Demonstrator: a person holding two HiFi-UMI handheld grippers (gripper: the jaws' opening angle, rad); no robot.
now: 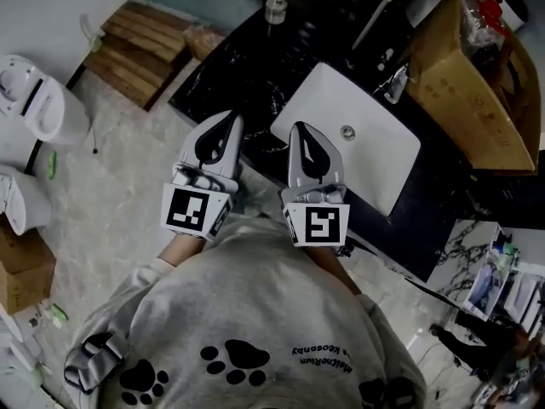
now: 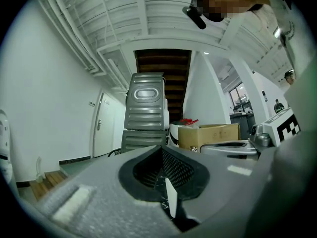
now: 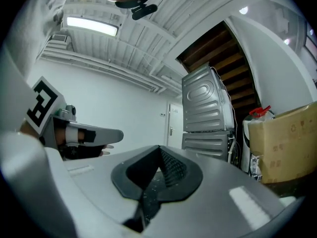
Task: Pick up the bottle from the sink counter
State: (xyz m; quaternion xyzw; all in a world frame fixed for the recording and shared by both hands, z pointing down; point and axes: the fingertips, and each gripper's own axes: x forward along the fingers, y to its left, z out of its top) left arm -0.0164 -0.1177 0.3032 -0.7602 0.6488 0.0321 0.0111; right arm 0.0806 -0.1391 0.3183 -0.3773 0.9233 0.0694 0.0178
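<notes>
Left claw and right claw, both closed and empty, side by side at the near edge of the black worktop; bottle upright near its far edge, beyond the white sink.

The right claw, jaws together and empty, points level toward stacked grey machines, left claw alongside.

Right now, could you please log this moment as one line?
left tool: shut, empty | right tool: shut, empty | bottle: on counter, untouched
</notes>
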